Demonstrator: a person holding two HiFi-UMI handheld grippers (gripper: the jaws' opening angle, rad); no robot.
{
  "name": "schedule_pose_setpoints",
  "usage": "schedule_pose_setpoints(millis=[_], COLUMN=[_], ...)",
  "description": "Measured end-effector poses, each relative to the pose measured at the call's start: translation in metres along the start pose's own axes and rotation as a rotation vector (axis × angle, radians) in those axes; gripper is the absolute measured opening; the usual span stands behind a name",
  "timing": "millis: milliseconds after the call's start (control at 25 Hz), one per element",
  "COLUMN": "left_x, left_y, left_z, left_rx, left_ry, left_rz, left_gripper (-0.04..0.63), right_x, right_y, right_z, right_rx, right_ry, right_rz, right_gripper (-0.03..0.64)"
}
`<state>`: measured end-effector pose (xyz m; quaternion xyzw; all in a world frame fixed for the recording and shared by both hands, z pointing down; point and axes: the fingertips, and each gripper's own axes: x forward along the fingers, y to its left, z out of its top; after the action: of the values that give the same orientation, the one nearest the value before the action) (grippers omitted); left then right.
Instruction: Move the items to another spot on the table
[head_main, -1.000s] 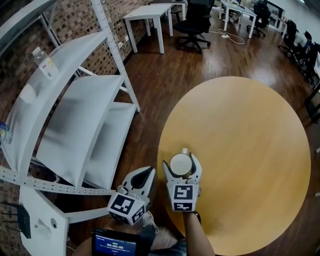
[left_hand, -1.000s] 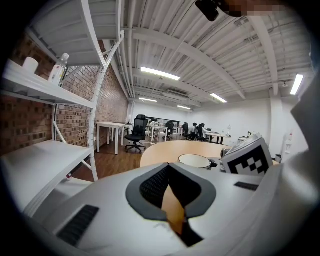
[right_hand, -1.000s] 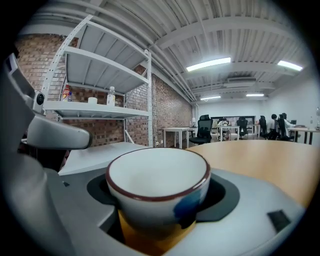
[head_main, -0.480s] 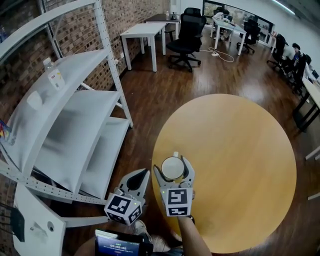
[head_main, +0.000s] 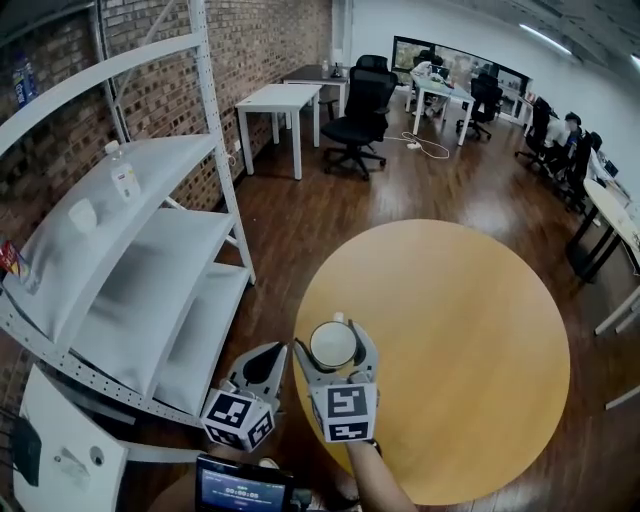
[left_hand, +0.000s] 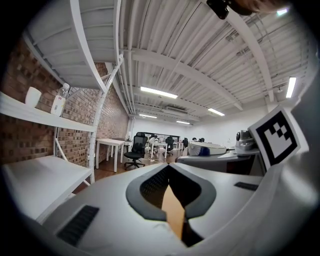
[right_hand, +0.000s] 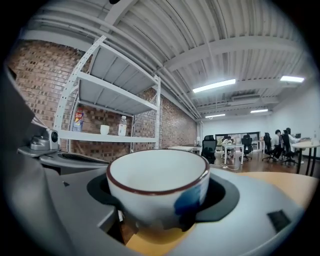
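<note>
White cup (head_main: 333, 345) sits clamped in the right gripper (head_main: 335, 328) over the wooden table (head_main: 450, 330); left gripper (head_main: 274, 350) closed.

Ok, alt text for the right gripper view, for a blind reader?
A white cup with a dark red rim and a blue patch fills the centre, clamped between the jaws of the right gripper. Behind it are a white shelving rack against a brick wall and, at right, the wooden table.

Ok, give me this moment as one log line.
right gripper: shut on cup | left gripper: shut, empty | cup: upright, at round table's near-left edge
</note>
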<state>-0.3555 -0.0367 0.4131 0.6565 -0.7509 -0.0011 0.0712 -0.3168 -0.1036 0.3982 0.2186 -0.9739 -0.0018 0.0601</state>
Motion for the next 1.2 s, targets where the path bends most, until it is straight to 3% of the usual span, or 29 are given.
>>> schedule_pose_setpoints(millis=[600, 1200], left_x=[0.017, 0.056], left_y=[-0.095, -0.289], left_z=[0.023, 0.018], left_rx=[0.018, 0.055], left_ry=[-0.047, -0.048], left_rz=[-0.104, -0.366], left_gripper=[0.011, 0.011], right_x=[-0.077, -0.235], right_y=[-0.061, -0.200], right_z=[0.017, 0.005], right_rx=[-0.049, -0.042], right_ry=[-0.021, -0.026], right_rz=[-0.099, -0.370], right_gripper=[0.403, 0.404])
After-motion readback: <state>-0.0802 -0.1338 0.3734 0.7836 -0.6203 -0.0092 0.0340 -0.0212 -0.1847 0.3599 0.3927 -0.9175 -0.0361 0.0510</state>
